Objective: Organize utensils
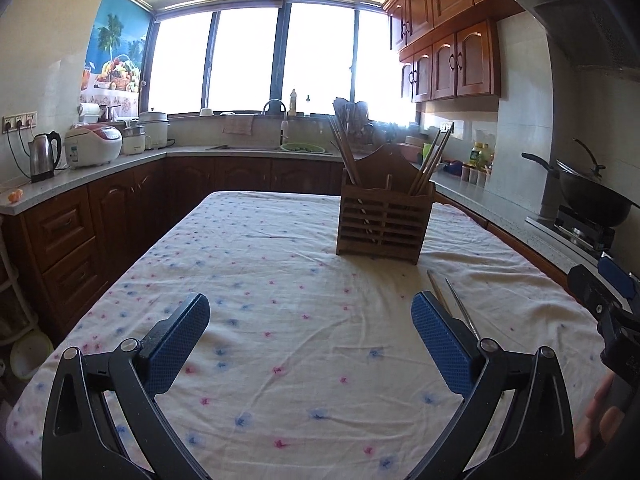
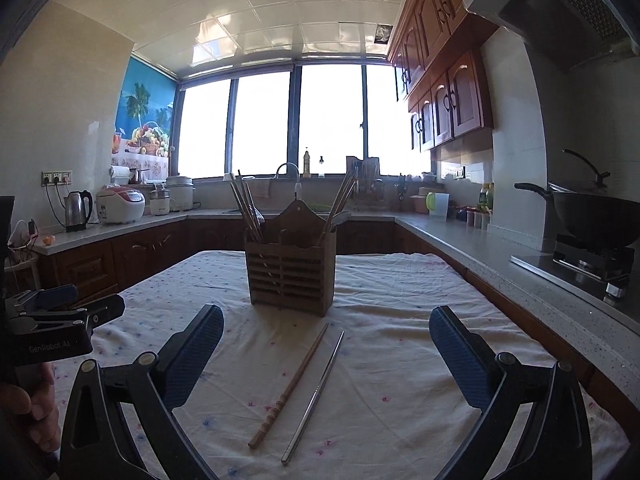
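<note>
A slatted wooden utensil holder (image 2: 291, 270) stands on the flowered tablecloth (image 2: 392, 360), with several chopsticks leaning out of its left and right compartments. It also shows in the left wrist view (image 1: 384, 220). A wooden chopstick (image 2: 290, 386) and a metal chopstick (image 2: 314, 396) lie side by side on the cloth in front of it, between the fingers of my right gripper (image 2: 326, 334), which is open and empty above them. My left gripper (image 1: 310, 320) is open and empty over bare cloth; the two chopsticks (image 1: 460, 304) lie just beyond its right finger.
Counters run around the table: a kettle (image 1: 44, 156) and rice cooker (image 1: 94, 144) on the left, a sink (image 1: 276, 146) under the window, a wok on a stove (image 2: 592, 220) at right. The other gripper shows at each view's edge.
</note>
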`<act>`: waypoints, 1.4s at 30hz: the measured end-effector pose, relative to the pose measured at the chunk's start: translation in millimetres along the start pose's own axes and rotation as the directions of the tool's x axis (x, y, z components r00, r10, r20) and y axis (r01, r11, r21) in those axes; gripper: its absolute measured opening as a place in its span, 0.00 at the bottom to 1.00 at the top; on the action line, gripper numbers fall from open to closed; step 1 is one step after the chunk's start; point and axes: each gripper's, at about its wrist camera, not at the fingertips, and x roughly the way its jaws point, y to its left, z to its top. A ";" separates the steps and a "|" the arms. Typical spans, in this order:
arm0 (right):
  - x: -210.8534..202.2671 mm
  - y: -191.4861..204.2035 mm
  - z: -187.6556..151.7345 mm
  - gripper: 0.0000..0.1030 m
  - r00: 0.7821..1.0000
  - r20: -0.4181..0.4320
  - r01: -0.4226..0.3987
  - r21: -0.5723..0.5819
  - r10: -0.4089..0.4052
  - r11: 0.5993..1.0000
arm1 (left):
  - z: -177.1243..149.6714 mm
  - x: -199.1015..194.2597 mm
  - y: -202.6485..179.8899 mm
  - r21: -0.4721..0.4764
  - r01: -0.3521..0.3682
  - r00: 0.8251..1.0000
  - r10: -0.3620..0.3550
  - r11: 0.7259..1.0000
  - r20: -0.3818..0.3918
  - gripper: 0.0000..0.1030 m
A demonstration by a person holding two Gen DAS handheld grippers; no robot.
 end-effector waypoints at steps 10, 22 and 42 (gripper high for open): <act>9.5 -21.1 -13.3 1.00 0.997 -0.079 0.024 0.094 -0.016 0.995 | -7.5 7.3 -6.8 0.048 -0.045 0.998 0.047 0.998 -0.048 1.00; 11.5 -19.4 -14.9 1.00 0.995 -0.102 0.027 0.082 -0.019 0.996 | -9.3 10.8 -12.5 0.085 -0.065 0.996 0.070 0.994 -0.055 1.00; 0.9 -9.9 -0.9 1.00 0.999 -0.030 0.017 0.054 -0.015 0.998 | 10.2 -13.3 -22.8 0.060 -0.028 0.998 0.024 0.998 0.065 1.00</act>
